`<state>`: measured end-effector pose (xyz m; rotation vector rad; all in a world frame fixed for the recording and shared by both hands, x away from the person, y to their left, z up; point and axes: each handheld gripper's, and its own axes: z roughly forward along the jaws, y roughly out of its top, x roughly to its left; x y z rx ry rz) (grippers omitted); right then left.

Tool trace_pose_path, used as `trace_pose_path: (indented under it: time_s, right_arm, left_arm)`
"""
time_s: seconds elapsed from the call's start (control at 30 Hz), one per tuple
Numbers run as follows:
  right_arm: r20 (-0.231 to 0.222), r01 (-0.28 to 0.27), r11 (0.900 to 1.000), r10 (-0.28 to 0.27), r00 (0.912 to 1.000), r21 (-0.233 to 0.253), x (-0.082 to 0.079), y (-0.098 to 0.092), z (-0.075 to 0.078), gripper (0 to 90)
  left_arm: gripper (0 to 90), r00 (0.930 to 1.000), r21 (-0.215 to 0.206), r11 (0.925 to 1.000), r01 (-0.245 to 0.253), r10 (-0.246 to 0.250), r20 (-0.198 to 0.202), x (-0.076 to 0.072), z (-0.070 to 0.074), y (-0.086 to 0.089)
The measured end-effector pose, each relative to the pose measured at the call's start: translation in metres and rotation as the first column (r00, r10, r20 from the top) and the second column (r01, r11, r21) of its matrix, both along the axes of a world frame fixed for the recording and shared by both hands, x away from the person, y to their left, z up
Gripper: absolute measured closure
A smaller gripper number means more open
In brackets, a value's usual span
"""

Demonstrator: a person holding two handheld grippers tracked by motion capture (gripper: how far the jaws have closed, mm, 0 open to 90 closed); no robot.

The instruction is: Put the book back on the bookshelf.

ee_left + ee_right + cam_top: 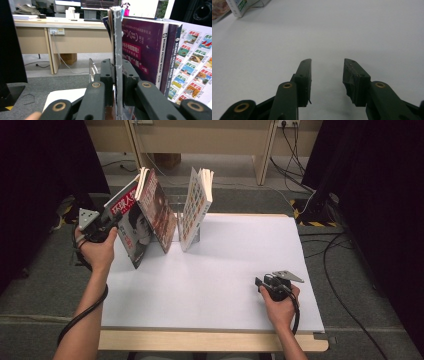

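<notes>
A magazine with a portrait on its cover [132, 227] stands tilted at the table's far left, and my left gripper [114, 221] is shut on its left edge. In the left gripper view that thin edge [117, 45] runs upright between the shut jaws of the left gripper [116, 68]. A second magazine [159, 211] leans against the first one's top. A book with a grid of small pictures [196, 209] stands to their right. My right gripper [260, 283] rests low at the front right, open over bare white table [327, 65].
The white table top [220, 280] has a wooden front edge [210, 341]. A clear bookend [92, 70] stands behind the books. Purple "Science Fiction World" volumes [143, 50] stand beside the held magazine. A book corner [238, 6] shows far off. Desks and cables lie beyond.
</notes>
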<state>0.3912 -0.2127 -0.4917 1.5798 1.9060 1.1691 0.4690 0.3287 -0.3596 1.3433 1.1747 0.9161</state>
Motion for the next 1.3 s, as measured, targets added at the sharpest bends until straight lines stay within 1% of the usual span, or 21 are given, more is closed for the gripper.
trace_pose_path:
  time_s: [0.03,0.07,0.1,0.13,0.17,0.2,0.23,0.27,0.3,0.33,0.37,0.57,0.67,0.73,0.77,0.83,0.9,0.97,1.1,1.27,1.3]
  right_arm:
    - [-0.004,0.002,1.0,-0.002,1.0,0.001,0.0,0.0,0.0,59.1]
    - [-0.004,0.002,1.0,-0.002,1.0,0.001,0.0,0.0,0.0,59.1]
    - [-0.003,0.001,1.0,-0.001,1.0,0.003,0.0,0.001,0.0,59.0]
    - [-0.004,0.001,1.0,-0.001,1.0,0.003,0.0,0.001,0.0,59.0]
    - [-0.005,0.0,1.0,0.0,1.0,0.0,0.0,0.001,-0.001,58.9]
    - [-0.005,0.0,1.0,0.0,1.0,0.0,0.0,0.001,-0.001,58.9]
    - [-0.009,0.0,1.0,0.0,1.0,0.003,0.0,0.001,-0.001,58.9]
    - [-0.009,0.0,1.0,0.0,1.0,0.003,0.0,0.001,-0.001,58.9]
    - [-0.007,-0.001,1.0,0.001,1.0,0.0,0.0,0.001,-0.001,58.9]
    - [-0.007,0.0,1.0,0.0,1.0,0.001,0.0,0.001,-0.001,58.9]
    - [-0.006,0.0,1.0,0.0,1.0,0.001,0.0,0.0,-0.001,58.9]
    - [-0.003,0.0,1.0,0.0,1.0,0.001,0.0,0.0,0.0,58.9]
    - [-0.004,0.004,1.0,-0.004,1.0,0.002,0.0,0.0,0.0,58.9]
    - [-0.01,0.01,1.0,-0.01,0.9999,0.008,0.0,0.0,0.0,58.9]
    - [-0.002,0.002,1.0,-0.002,1.0,0.0,0.0,0.0,0.0,58.9]
    - [-0.002,0.002,1.0,-0.002,1.0,0.002,0.0,0.0,0.0,58.9]
    - [-0.004,0.003,1.0,-0.003,1.0,0.0,0.0,0.0,0.0,58.9]
    - [-0.004,0.002,1.0,-0.002,1.0,0.002,0.0,0.0,0.0,58.9]
    - [-0.003,0.002,1.0,-0.002,1.0,0.004,0.0,0.001,0.0,58.9]
    - [-0.003,-0.001,1.0,0.001,1.0,0.001,0.0,0.001,-0.001,58.9]
    - [-0.003,0.0,1.0,0.0,1.0,0.002,0.0,0.001,-0.001,58.9]
  left_arm:
    - [79.8,1.0,-0.017,0.9999,-0.002,0.002,0.0,0.001,0.002,0.0]
    - [79.0,1.0,-0.017,0.9999,-0.002,0.002,0.0,0.001,0.002,0.0]
    - [79.0,1.0,-0.029,0.9996,0.0,0.0,-0.004,0.001,0.003,0.001]
    - [77.6,0.9999,-0.039,0.9992,0.005,-0.006,-0.012,0.002,0.004,0.001]
    - [75.1,0.9992,-0.058,0.9982,0.019,-0.021,-0.033,0.005,0.005,0.001]
    - [74.0,0.9992,-0.058,0.9982,0.019,-0.021,-0.033,0.005,0.005,0.001]
    - [73.2,0.9986,-0.069,0.9974,0.022,-0.025,-0.048,0.008,0.006,0.0]
    - [72.6,0.9986,-0.069,0.9974,0.022,-0.025,-0.048,0.008,0.006,0.0]
    - [71.7,0.9977,-0.08,0.9966,0.019,-0.024,-0.064,0.011,0.006,0.0]
    - [71.1,0.9977,-0.08,0.9966,0.019,-0.024,-0.064,0.011,0.006,0.0]
    - [70.7,0.9971,-0.089,0.9959,0.013,-0.02,-0.074,0.014,0.007,0.0]
    - [70.8,0.9949,-0.093,0.9957,-0.003,-0.006,-0.101,0.021,0.006,-0.002]
    - [70.4,0.9942,-0.091,0.9958,-0.009,-0.001,-0.108,0.024,0.006,-0.002]
    - [71.7,0.9935,-0.095,0.9954,-0.013,0.002,-0.114,0.026,0.007,-0.002]
    - [72.8,0.9926,-0.099,0.995,-0.014,0.001,-0.122,0.027,0.007,-0.002]
    - [73.6,0.9922,-0.1,0.9949,-0.012,-0.001,-0.125,0.028,0.008,-0.002]
    - [76.7,0.9912,-0.099,0.9951,-0.005,-0.009,-0.132,0.029,0.008,-0.002]
    - [82.6,0.9902,-0.092,0.9957,0.007,-0.02,-0.139,0.029,0.008,-0.002]
    - [86.0,0.9903,-0.076,0.9969,0.019,-0.029,-0.136,0.028,0.008,-0.003]
    - [86.5,0.9904,-0.075,0.9969,0.024,-0.034,-0.134,0.028,0.009,-0.005]
    - [86.5,0.992,-0.073,0.9972,0.018,-0.027,-0.123,0.027,0.009,-0.006]
